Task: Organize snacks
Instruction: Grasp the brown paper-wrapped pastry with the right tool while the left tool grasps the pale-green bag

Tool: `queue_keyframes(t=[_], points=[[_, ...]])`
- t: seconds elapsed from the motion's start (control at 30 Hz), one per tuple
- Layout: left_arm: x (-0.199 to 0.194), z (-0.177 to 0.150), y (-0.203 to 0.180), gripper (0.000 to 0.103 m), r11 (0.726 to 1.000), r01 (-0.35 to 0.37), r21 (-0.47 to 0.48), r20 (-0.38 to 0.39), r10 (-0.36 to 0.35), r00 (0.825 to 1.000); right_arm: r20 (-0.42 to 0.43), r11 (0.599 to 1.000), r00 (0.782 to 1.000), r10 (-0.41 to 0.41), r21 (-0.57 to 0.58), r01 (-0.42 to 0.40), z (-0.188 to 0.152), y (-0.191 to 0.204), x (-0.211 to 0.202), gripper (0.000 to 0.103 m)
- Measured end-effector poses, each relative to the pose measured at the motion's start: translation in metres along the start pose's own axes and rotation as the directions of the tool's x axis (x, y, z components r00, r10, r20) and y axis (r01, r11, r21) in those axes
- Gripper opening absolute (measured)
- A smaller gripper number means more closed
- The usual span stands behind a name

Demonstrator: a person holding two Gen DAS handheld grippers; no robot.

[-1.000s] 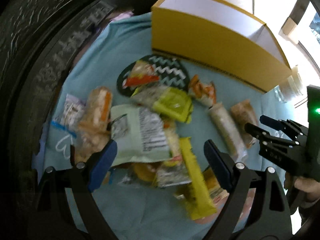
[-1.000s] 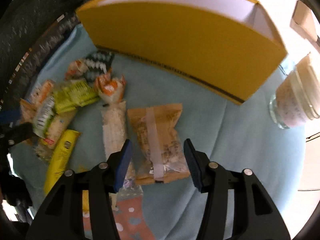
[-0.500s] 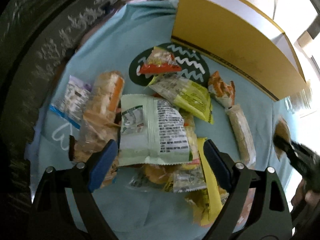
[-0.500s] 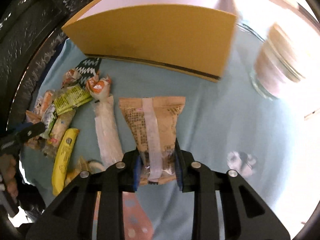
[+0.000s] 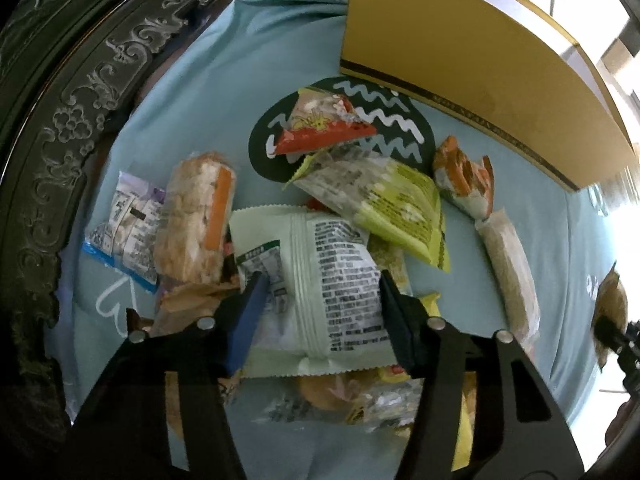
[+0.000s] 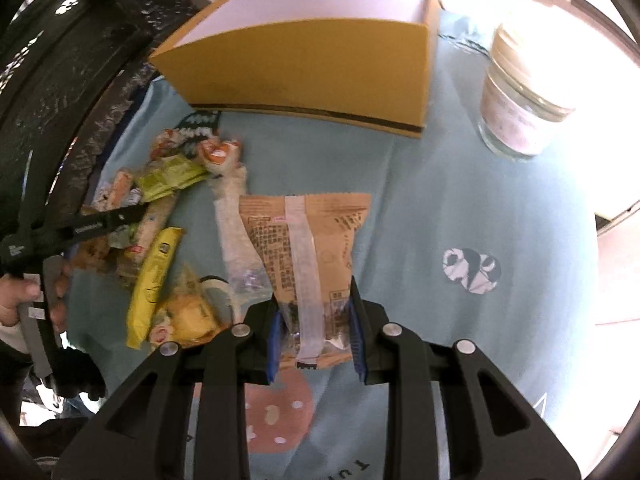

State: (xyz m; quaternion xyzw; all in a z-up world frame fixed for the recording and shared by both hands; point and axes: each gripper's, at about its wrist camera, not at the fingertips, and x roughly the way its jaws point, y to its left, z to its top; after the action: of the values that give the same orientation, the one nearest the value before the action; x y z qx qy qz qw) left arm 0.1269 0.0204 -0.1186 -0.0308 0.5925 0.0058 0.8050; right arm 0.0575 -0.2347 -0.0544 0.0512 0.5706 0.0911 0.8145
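Note:
A pile of snack packets lies on the blue cloth. My left gripper (image 5: 320, 312) has its jaws around a pale green packet (image 5: 320, 280) on top of the pile, both pads touching its sides. My right gripper (image 6: 316, 336) is shut on a brown paper packet (image 6: 308, 248) with a white strip and holds it lifted above the cloth. The open yellow box (image 6: 312, 72) with a white inside stands at the back; it also shows in the left wrist view (image 5: 460, 52).
A glass jar (image 6: 524, 100) stands right of the box. A yellow bar (image 6: 152, 280), a white roll (image 5: 508, 276), a lime packet (image 5: 392, 208), a red-white packet (image 5: 320, 128) and a biscuit pack (image 5: 196, 220) lie around. A dark carved frame (image 5: 60, 120) borders the left.
My left gripper has dropped onto the pile and closed in on the pale green packet. My right gripper has shut on the brown packet and lifted it, swinging right of the pile.

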Motion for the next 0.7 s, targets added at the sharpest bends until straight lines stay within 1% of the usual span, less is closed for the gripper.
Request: queue_keyframes(t=[0.1,0.17,0.23,0.27,0.33,0.37,0.4,0.47,0.53,0.6,0.7], points=[[-0.005,-0.009,-0.003,0.042,0.999,0.015,0.028,-0.049,-0.014,0.999,0.008,1.0,1.0,0.011,-0.024,-0.011,0.001,0.009,-0.004,0.028],[-0.007,-0.017,-0.007,0.038,0.998,0.02,0.065,-0.064,-0.016,0.998,0.013,0.999,1.0,0.019,-0.034,-0.019,0.001,0.013,-0.008,0.028],[-0.007,-0.022,-0.01,0.038,0.997,0.014,0.082,-0.066,-0.009,0.998,0.012,0.999,1.0,0.019,-0.048,-0.019,0.001,0.018,-0.009,0.028],[-0.005,-0.022,-0.011,0.039,0.996,0.01,0.084,-0.064,-0.004,0.998,0.01,0.998,1.0,0.021,-0.052,-0.02,0.001,0.019,-0.01,0.028],[0.001,-0.017,-0.01,0.045,0.998,-0.003,0.062,-0.067,0.007,0.998,0.007,0.998,1.0,0.019,-0.06,-0.019,0.001,0.023,-0.01,0.028],[0.005,-0.015,-0.01,0.052,0.999,-0.018,0.051,-0.069,0.021,0.997,0.006,0.998,1.0,0.019,-0.066,-0.018,0.001,0.026,-0.011,0.028],[0.011,-0.012,-0.01,0.056,0.998,-0.035,0.047,-0.07,0.038,0.997,0.006,0.998,1.0,0.019,-0.066,-0.019,0.0,0.027,-0.012,0.028],[0.019,-0.01,-0.013,0.057,0.995,-0.077,0.057,-0.056,0.08,0.995,0.007,0.997,1.0,0.018,-0.072,-0.017,-0.001,0.031,-0.015,0.028],[0.019,-0.009,-0.016,0.05,0.994,-0.086,0.072,-0.054,0.09,0.994,0.013,0.997,1.0,0.018,-0.076,-0.016,-0.002,0.033,-0.018,0.028],[0.012,-0.01,-0.016,0.032,0.995,-0.072,0.074,-0.047,0.075,0.996,0.024,0.997,1.0,0.016,-0.07,-0.015,-0.003,0.03,-0.023,0.028],[-0.011,-0.014,-0.008,0.029,0.999,0.007,0.054,-0.027,-0.006,1.0,0.036,0.998,0.999,0.014,-0.058,-0.012,-0.003,0.025,-0.028,0.028]])
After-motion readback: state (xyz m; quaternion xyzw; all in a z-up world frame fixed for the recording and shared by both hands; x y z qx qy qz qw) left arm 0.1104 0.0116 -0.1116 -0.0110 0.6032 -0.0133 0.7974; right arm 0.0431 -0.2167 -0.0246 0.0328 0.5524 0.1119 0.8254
